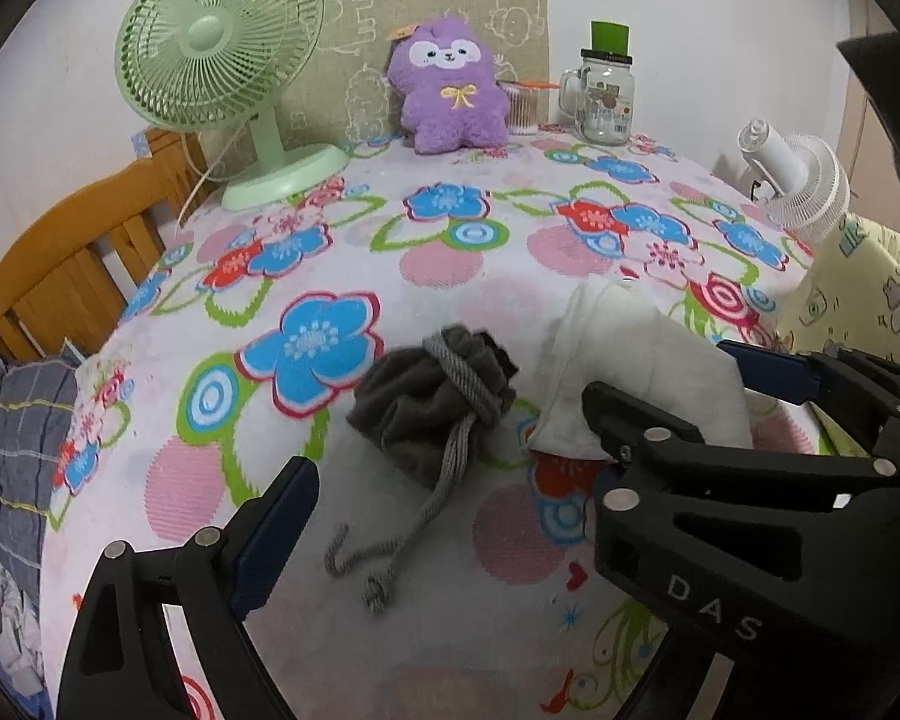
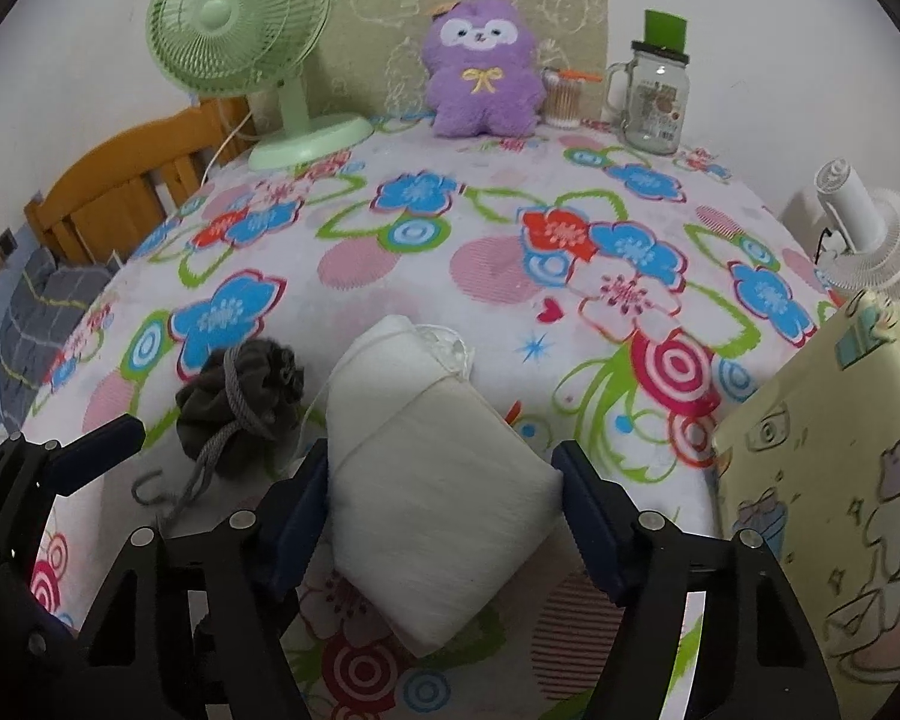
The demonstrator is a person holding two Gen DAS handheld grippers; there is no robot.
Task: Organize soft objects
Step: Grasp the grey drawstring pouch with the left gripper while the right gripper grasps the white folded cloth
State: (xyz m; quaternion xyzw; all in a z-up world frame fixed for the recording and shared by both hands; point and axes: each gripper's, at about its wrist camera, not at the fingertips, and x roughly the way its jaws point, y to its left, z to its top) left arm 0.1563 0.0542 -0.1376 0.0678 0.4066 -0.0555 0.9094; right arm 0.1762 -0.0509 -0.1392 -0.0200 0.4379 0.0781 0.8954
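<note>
- Left wrist view: the left gripper (image 1: 450, 480) had its fingers wide apart and held nothing. The grey pouch (image 1: 435, 402) lay just ahead between them on the flowered cloth (image 1: 450, 252), cord loose. The right gripper (image 1: 720, 408) was at its right side.
- Right wrist view: the right gripper (image 2: 441, 498) stood around the white pouch (image 2: 438, 480), fingers at both its sides; a firm clamp I cannot tell. The yellow box (image 2: 828, 480) stood to the right. Both pouches seemed not yet put away.
</note>
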